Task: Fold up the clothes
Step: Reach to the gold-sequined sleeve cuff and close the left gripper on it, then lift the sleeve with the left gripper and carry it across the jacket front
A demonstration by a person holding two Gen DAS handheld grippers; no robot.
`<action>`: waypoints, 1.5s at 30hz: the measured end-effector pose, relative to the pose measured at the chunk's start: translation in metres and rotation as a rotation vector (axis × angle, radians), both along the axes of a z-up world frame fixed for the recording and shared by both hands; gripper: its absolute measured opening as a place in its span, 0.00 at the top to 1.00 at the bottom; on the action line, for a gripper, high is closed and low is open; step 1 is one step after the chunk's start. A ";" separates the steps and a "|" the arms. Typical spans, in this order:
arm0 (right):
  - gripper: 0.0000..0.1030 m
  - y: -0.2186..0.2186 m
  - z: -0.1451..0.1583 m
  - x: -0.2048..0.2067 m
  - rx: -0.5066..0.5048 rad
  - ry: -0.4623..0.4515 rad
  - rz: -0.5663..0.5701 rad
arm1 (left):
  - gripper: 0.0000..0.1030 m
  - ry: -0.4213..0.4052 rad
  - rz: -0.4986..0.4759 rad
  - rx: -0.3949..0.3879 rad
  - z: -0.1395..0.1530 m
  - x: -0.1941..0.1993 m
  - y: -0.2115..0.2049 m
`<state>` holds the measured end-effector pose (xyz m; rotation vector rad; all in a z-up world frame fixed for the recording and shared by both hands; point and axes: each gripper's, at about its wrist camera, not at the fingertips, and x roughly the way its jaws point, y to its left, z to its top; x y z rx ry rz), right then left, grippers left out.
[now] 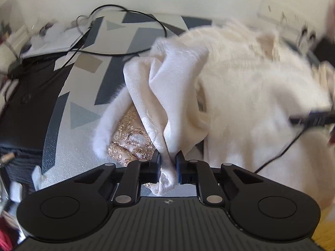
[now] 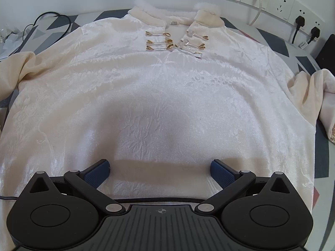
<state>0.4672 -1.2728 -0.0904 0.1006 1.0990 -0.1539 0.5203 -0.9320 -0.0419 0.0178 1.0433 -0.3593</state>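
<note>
Geometric-patterned bedding [image 1: 88, 96] underlies the left gripper [image 1: 168, 163], pinched on the cream garment's sleeve [image 1: 167, 96]; its far side blurs. Right view: spread right gripper [image 2: 160, 168] hovers over the flat garment [image 2: 159, 87], sleeves cut off.

text: none legible | neck label [image 2: 174, 23]: print too small | wall sockets [image 2: 280, 2]: marks unreadable

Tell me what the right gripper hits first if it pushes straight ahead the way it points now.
Most likely the front of the cream garment, spread flat just past the open right gripper. Nothing shows between the jaws and the fabric, though how far off the cloth lies is hard to judge in this view.
</note>
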 end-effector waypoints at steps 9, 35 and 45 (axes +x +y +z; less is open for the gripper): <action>0.01 -0.001 0.000 -0.001 0.001 -0.006 0.014 | 0.88 -0.129 0.402 -0.499 0.109 0.024 0.120; 0.01 -0.002 0.000 -0.001 0.001 -0.003 0.044 | 0.17 -0.325 -0.211 0.633 0.000 -0.029 0.008; 0.01 -0.002 -0.001 -0.002 -0.001 -0.014 0.045 | 0.91 -0.297 -0.158 0.529 -0.006 0.000 0.011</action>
